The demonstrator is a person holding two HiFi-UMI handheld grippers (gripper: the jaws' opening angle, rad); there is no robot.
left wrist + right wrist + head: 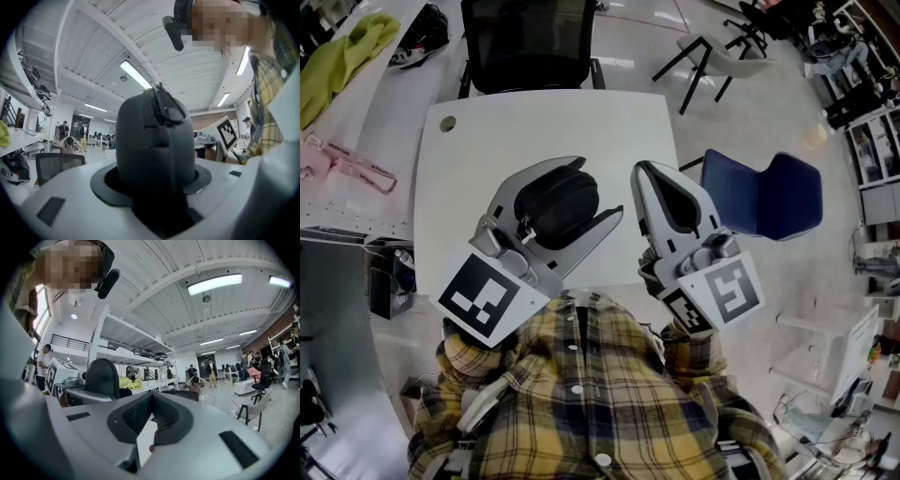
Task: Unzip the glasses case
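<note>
The black zip-up glasses case (555, 204) is held over the white table (534, 122), close to the person's chest. My left gripper (598, 187) is shut on it, one jaw on each side. In the left gripper view the case (154, 140) stands upright between the jaws, and its zipper pull (168, 112) lies near the top with the zip closed. My right gripper (645, 171) hovers just right of the case, apart from it. Its jaws are shut with nothing between them, as the right gripper view (150, 416) confirms. That view also shows the case (102, 378) at the left.
A blue chair (764, 197) stands right of the table and a black mesh chair (525, 42) behind it. A white chair with black legs (722, 56) is farther back. A green cloth (342, 56) lies on the bench at the left. The table has a cable hole (447, 123).
</note>
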